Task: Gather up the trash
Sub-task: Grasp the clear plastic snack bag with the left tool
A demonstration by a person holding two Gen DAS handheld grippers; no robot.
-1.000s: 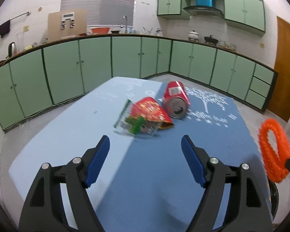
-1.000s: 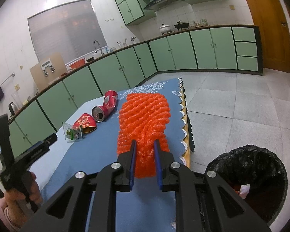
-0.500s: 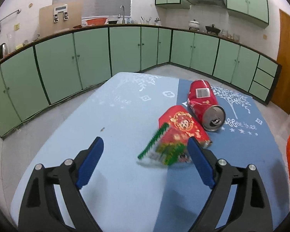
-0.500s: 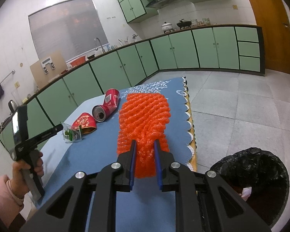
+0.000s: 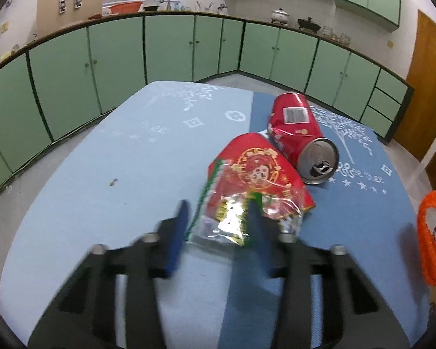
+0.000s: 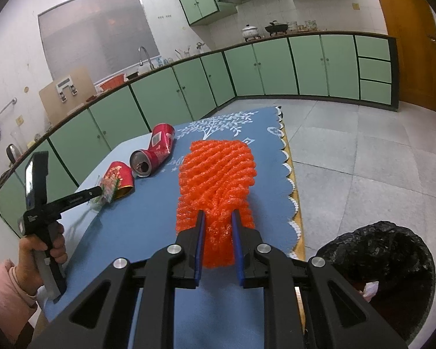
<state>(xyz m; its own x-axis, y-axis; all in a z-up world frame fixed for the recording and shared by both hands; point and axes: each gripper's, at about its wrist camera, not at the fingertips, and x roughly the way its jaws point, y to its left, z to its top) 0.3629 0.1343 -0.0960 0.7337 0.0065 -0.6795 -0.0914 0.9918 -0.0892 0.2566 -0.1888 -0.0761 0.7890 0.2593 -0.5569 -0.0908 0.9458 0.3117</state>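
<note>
Two claws are at work over the blue table. Our left claw has just been closing, its blurred jaws now narrowed around the near end of a crinkly clear-and-red snack wrapper that lies on the table just beside a dented red soda can. Blur keeps us from saying for sure that the pads press the film; it looks like they do. We judge the wrapper very light, soft and slippery, apt to crumple or slide out, so a pinch on the bunched near edge seems best. The can looks stiff but already creased, and would take a hold across its body.

Our right claw is pinching an orange foam net sleeve, springy and light, held at its near end. A black-lined bin stands on the floor beside the table, partly cut off at the frame edge; something pale lies inside it, and we cannot make out what.
</note>
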